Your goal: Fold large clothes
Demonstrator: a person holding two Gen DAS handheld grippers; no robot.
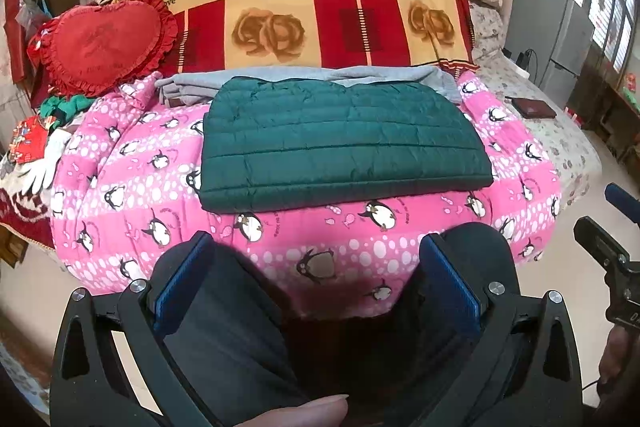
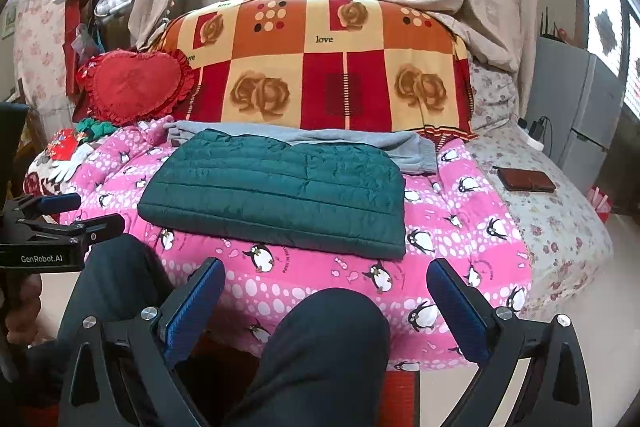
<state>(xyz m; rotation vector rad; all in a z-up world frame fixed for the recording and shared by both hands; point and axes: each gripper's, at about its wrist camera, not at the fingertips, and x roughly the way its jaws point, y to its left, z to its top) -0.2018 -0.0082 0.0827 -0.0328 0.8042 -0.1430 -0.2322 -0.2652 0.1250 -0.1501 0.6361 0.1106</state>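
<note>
Dark green quilted puffer jacket [image 1: 344, 143] lies folded into a flat rectangle on the pink penguin-print quilt [image 1: 280, 239], squared to the near edge, so the fold looks done. Grey folded garment [image 2: 352, 141] sits just behind it, probably touching; overlap unclear. Left gripper [image 1: 316, 279] and right gripper [image 2: 326, 301] hang back above the person's knees, jaws wide apart, holding nothing.

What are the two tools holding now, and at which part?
Nothing. The left tool and the right tool are both open and empty, away from the folded green jacket on the pink quilt.
</note>
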